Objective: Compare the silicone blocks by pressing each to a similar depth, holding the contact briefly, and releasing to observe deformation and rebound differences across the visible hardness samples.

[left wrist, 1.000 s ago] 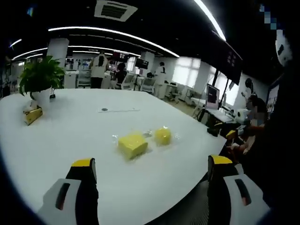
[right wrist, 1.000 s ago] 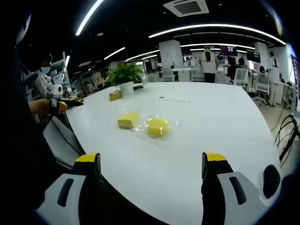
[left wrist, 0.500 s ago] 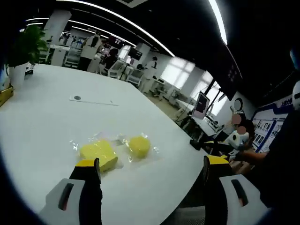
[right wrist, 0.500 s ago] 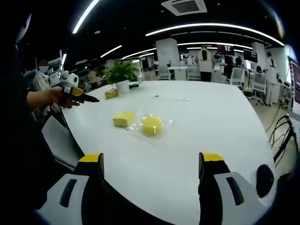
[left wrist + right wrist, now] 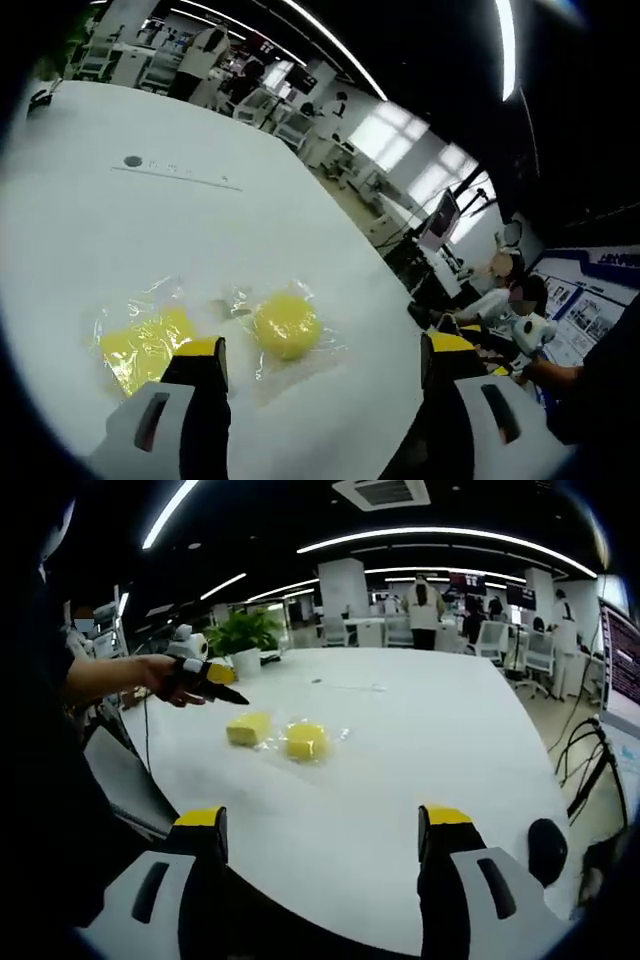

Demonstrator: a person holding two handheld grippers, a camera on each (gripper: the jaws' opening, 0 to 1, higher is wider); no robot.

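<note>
We have two yellow silicone blocks lying side by side on the white surface [image 5: 400, 780], near its edge on our side, each in a clear wrapper. In the left gripper view the left tongs [image 5: 320, 350] are spread wide just above them: the round block [image 5: 287, 324] sits between the jaws and the square block [image 5: 145, 342] lies by the left jaw, partly behind it. The right tongs [image 5: 322, 820] are also spread, holding nothing, well back from the blocks at the near edge. In the right gripper view the square block [image 5: 248, 728] and the round block [image 5: 306, 741] sit just beside each other, under the tip of the other gripper.

We judge the blocks light and soft, springy under pressure, and the wrapper slippery, so we would press straight down on the top face at its middle. We can read no label or writing on them.
</note>
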